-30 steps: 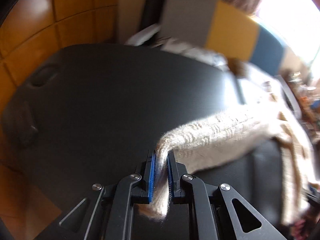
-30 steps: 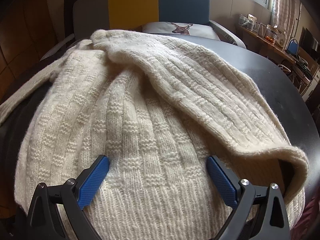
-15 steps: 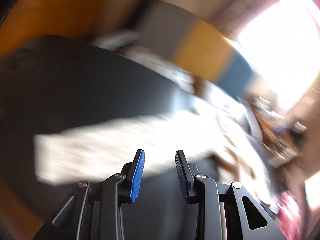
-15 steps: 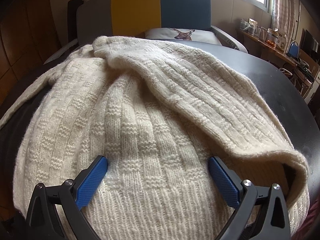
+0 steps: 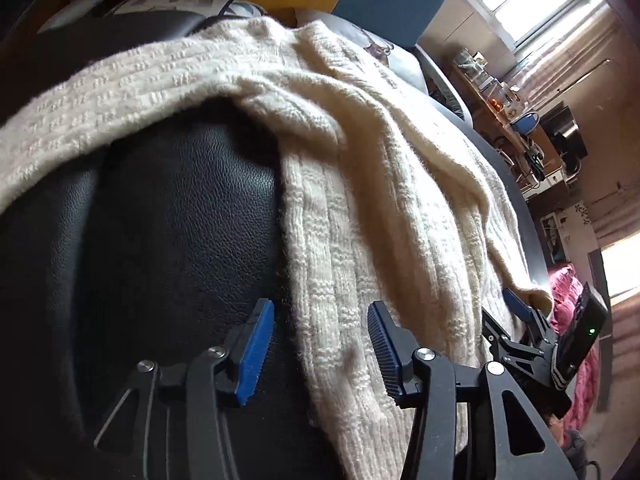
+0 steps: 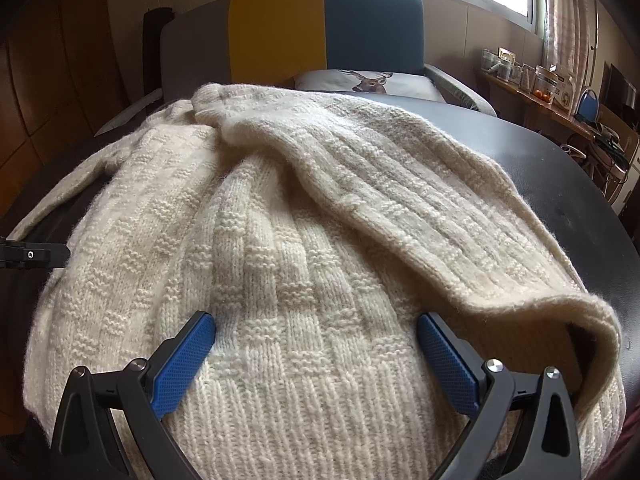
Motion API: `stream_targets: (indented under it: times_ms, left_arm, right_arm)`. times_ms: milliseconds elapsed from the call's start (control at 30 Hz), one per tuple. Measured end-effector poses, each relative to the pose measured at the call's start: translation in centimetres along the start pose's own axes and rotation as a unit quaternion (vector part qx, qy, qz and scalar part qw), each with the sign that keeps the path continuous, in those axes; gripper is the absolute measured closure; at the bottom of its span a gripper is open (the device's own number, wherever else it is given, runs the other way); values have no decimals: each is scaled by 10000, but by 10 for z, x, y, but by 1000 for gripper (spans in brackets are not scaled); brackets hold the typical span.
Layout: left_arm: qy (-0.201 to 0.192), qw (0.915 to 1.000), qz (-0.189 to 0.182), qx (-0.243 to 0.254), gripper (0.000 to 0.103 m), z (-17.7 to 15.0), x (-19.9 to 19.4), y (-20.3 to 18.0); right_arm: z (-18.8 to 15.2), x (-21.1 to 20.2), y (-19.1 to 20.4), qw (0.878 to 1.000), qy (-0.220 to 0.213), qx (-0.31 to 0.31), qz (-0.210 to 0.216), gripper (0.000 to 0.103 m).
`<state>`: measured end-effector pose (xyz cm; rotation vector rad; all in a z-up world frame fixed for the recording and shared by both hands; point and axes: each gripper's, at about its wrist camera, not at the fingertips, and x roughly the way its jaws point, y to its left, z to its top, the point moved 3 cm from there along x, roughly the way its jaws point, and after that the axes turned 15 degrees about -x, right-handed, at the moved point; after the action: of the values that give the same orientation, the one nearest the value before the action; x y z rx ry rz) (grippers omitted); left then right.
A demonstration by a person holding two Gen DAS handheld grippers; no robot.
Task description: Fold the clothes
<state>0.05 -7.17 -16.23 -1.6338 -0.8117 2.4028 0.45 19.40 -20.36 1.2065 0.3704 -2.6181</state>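
Note:
A cream knitted sweater (image 6: 304, 248) lies spread on a black leather tabletop (image 5: 160, 220). One sleeve is folded across its body (image 6: 420, 200); the other sleeve (image 5: 120, 92) stretches out to the left. My left gripper (image 5: 320, 340) is open and empty, low over the sweater's left side edge (image 5: 332, 280). My right gripper (image 6: 316, 352) is open wide and empty over the sweater's ribbed hem; it also shows in the left wrist view (image 5: 524, 320). A tip of the left gripper shows at the left edge of the right wrist view (image 6: 32, 256).
A chair with a yellow and teal back (image 6: 324, 28) and a deer cushion (image 6: 368, 80) stands behind the table. A shelf with jars and clutter (image 6: 540, 84) runs along the right wall under the window. A pink cloth (image 5: 576, 320) lies beyond the table's right side.
My left gripper has let go of the left sleeve, opened, and swung right to the sweater's side edge. The sleeve now lies on the table. My right gripper has barely moved.

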Motion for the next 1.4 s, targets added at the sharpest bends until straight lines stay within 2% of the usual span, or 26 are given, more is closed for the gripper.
stream_targets:
  times_ms: [33, 67, 100, 200, 300, 367, 433, 500, 567, 667, 733, 833, 900, 1000, 1067, 1100, 1133, 1167, 1233, 1267, 1333, 1400]
  left_arm:
    - [-3, 10000, 42, 40, 54, 0, 3, -2]
    - [-6, 9999, 84, 80, 65, 0, 5, -4]
    - [-10, 9998, 125, 121, 97, -1, 8, -6]
    - [-108, 9997, -114, -162, 98, 5, 7, 2]
    - [-487, 9969, -459, -401, 98, 14, -34, 15]
    - [-714, 9944, -583, -517, 98, 21, -59, 27]
    - [-779, 9948, -384, -531, 98, 26, -67, 44]
    - [-614, 9962, -97, -617, 98, 26, -58, 64]
    - [-363, 9973, 91, -637, 98, 17, -42, 74]
    - [-426, 9968, 23, -678, 97, 3, -44, 73]
    - [-687, 9953, -149, -663, 97, 7, -59, 65]
    - [-1250, 9907, -254, -483, 97, 14, -87, 49]
    - [-1452, 9883, -391, -273, 95, 18, -101, 38]
    - [-1321, 9900, -487, 117, 82, 13, -94, 18]
    - [-988, 9937, -475, 238, 80, 5, -72, 9]
    - [-792, 9954, -459, 294, 80, -1, -58, 4]
    - [-646, 9963, -430, 363, 80, -7, -46, 0]
    - [-538, 9968, -383, 452, 80, -15, -35, -4]
    - [-334, 9971, -160, 667, 80, -25, -14, -12]
    - [-222, 9968, 23, 763, 80, -29, -3, -14]
    - [-223, 9941, 195, 1043, 79, -35, 5, -18]
    - [-258, 9907, 274, 1304, 79, -39, 7, -21]
  right_arm:
    - [0, 0, 0, 10000, -8, -2, 1, 0]
    - [1, 0, 0, 10000, 30, -6, 24, 0]
    - [1, 0, 0, 9999, 88, -12, 56, 0]
    - [4, -3, -2, 9991, 257, 3, 349, 0]
    - [6, -6, -3, 9965, 356, 72, 751, 0]
    - [5, -6, 2, 9968, 272, 45, 748, 0]
    - [5, -4, 12, 9973, 300, -221, 628, 0]
    - [9, -5, 19, 9961, 377, -467, 654, 0]
    - [14, -11, 18, 9945, 360, -583, 791, 6]
    - [25, -27, -2, 9974, 57, -584, 426, 8]
    - [30, -32, -20, 9987, -29, -494, 74, 8]
    - [29, -27, -41, 9964, 262, -531, -601, 8]
    - [20, -19, -54, 9932, 483, -623, -859, 8]
    - [5, -7, -65, 9910, 655, -642, -979, 8]
    - [-3, -3, -72, 9936, 641, -465, -810, 9]
    - [-5, -2, -75, 9959, 572, -293, -642, 12]
    - [-8, -2, -79, 9975, 503, -121, -474, 26]
    - [-9, -3, -82, 9981, 449, -8, -427, 30]
    - [-9, -7, -88, 9983, 394, 171, -394, 68]
    - [-8, -9, -94, 9983, 374, 356, -277, 76]
    - [-4, -18, -110, 9972, 244, 705, -76, 84]
    - [4, -27, -124, 9970, 131, 715, -253, 86]
